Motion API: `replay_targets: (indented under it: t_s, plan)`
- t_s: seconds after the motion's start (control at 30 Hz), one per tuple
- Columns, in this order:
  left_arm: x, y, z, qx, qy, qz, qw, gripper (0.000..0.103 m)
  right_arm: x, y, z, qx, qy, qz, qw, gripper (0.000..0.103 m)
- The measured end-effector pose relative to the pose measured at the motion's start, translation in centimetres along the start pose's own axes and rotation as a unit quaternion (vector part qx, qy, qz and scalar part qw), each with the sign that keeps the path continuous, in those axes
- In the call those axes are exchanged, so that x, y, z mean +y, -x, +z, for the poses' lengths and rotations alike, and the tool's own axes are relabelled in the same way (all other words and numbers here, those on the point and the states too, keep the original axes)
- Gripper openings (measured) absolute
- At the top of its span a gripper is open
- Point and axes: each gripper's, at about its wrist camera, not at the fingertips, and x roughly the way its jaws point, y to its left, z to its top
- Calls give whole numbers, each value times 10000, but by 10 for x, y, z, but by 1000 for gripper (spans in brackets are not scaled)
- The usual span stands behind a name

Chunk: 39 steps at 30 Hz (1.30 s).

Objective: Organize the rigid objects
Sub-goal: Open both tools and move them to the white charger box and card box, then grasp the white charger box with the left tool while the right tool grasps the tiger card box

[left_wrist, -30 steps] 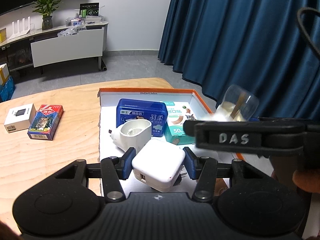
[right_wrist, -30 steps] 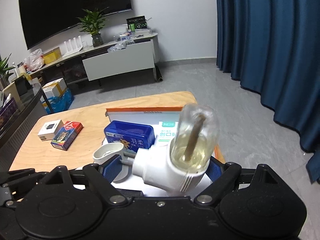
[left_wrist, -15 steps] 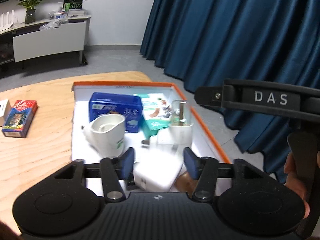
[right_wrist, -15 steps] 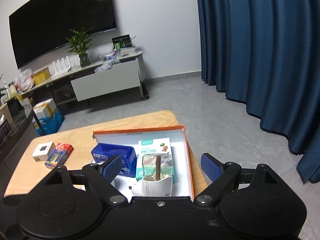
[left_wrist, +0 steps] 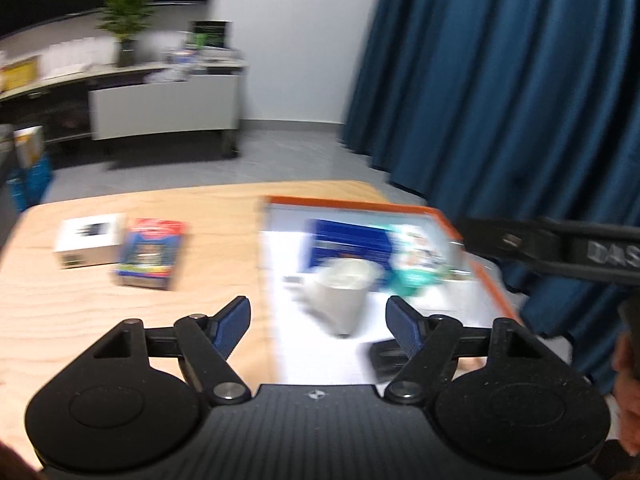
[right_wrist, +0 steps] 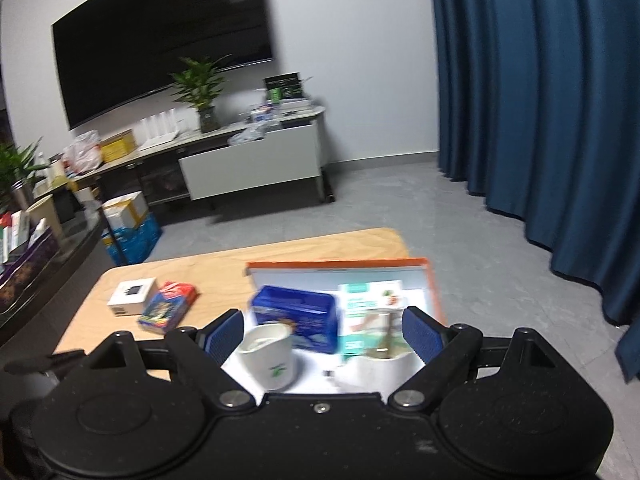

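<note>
Two boxes, a white cardboard one [left_wrist: 89, 240] and a red-blue carton [left_wrist: 152, 252], lie toward the wooden table's [left_wrist: 120, 320] left edge, nearer the empty, opening left gripper [left_wrist: 318, 322]; the right gripper [right_wrist: 322, 336] gapes empty.

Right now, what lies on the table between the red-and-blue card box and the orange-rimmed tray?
Nothing: in the right wrist view only bare wood separates the card box from the orange-rimmed tray. The blurred left wrist view agrees.
</note>
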Motion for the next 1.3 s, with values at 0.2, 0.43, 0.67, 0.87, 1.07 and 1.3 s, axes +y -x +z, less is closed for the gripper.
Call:
replay_targets:
  t_s: [0.2,0.43,0.67,0.87,1.07,1.3]
  plan:
    - [74,-1,9,-55,549,890,9945,85,45,-14,-6,166,297,374,9987,102]
    - [136,-32,39,-112,895,1591,9831,91,80,-30,-12,292,503,665,9961,102]
    - [159,-86,60,161,749,1697,9825,92,95,-46,-14,358,564,796,9946,102]
    - [172,-109,55,216,714,1740,9819,94,102,-68,-13,490,560,838,9937,102]
    - [178,-108,46,294,213,1731,9842,79,115,-95,-10,632,566,946,9919,102]
    - [190,-69,35,25,288,1856,9822,79,139,-149,-1,1014,28,974,9901,102]
